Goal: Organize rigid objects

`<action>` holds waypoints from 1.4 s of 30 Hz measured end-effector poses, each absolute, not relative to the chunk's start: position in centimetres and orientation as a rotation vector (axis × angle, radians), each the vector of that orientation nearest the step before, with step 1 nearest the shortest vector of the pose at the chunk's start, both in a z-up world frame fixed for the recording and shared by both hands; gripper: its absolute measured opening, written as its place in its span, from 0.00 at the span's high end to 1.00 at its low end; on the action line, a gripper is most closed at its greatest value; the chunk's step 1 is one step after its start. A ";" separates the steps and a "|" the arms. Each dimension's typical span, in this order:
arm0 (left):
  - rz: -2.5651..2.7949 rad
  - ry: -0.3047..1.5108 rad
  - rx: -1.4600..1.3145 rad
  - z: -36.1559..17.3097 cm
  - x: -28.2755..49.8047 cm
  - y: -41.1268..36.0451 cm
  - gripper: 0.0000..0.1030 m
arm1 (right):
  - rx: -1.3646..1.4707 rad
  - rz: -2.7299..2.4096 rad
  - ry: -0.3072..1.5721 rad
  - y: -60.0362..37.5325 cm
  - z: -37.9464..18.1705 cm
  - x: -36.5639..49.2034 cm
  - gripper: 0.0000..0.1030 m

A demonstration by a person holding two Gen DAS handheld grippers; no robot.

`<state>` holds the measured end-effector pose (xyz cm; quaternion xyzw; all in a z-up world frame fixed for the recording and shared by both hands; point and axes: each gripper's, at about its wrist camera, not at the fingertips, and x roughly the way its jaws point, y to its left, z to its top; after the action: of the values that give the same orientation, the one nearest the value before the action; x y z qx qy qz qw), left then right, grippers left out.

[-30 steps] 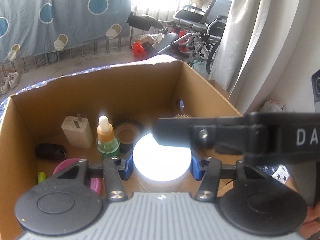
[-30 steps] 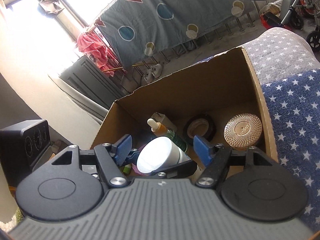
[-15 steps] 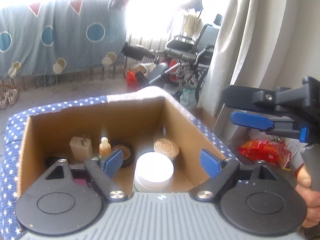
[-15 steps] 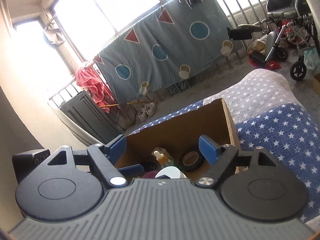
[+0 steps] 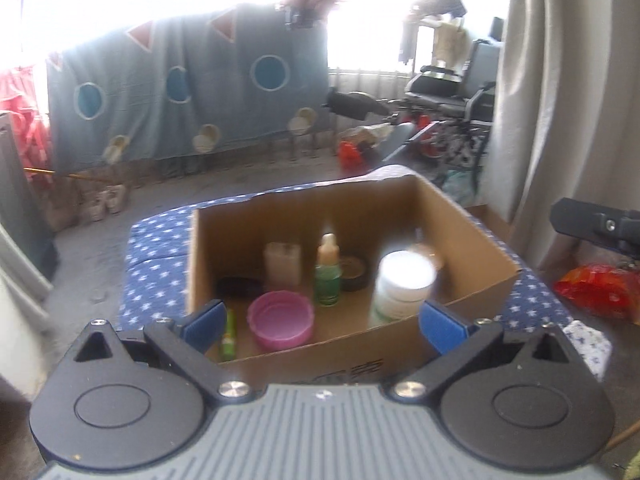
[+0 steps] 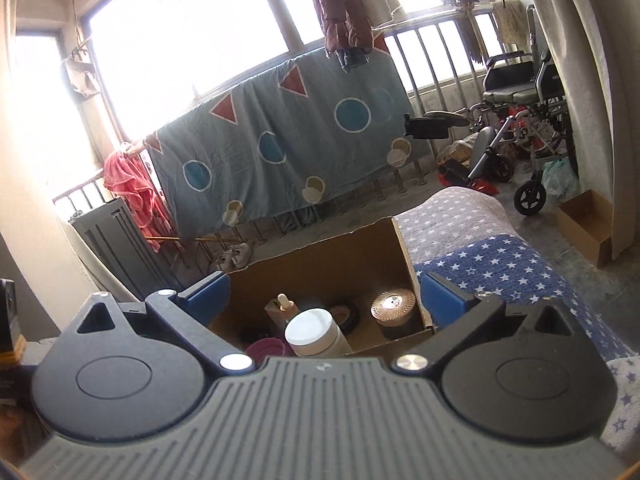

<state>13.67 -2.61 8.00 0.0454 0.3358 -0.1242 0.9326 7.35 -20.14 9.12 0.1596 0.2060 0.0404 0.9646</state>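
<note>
The open brown cardboard box [image 5: 460, 216] is seen on a blue star-patterned cloth [image 5: 156, 264], and the task's things are held inside it. From left to right in the left wrist view there are found a small yellow-green tube [image 5: 228, 336], a dark flat object [image 5: 240, 286], a pink round plastic lid [image 5: 280, 320], a white plug adapter [image 5: 282, 264], a green dropper bottle [image 5: 328, 272], a black tape roll [image 5: 354, 274] and a white-capped cylindrical jar [image 5: 404, 284]; a ribbed copper-coloured round tin [image 6: 392, 304] is made out at the right wall. The left claw [image 5: 322, 322] is released and empty, held near the front wall. The right claw [image 6: 324, 292] is likewise released and empty, above the box. The upright bottle and jar could be toppled if a claw were lowered carelessly between them, since they stand close together.
</note>
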 end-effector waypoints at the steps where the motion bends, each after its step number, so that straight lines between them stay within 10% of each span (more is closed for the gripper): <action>1: -0.229 0.681 0.100 8.0 13.5 -2.6 0.00 | 0.300 0.071 0.422 -19.7 9.2 7.3 0.01; 42: -0.131 0.814 0.022 5.5 14.4 -4.5 0.00 | 0.024 -0.005 0.549 -17.0 6.9 10.1 0.01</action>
<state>14.42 -4.54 5.54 0.0108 0.3953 -0.0638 0.9163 10.09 -16.97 6.86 0.0119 0.2711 -0.0023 0.9625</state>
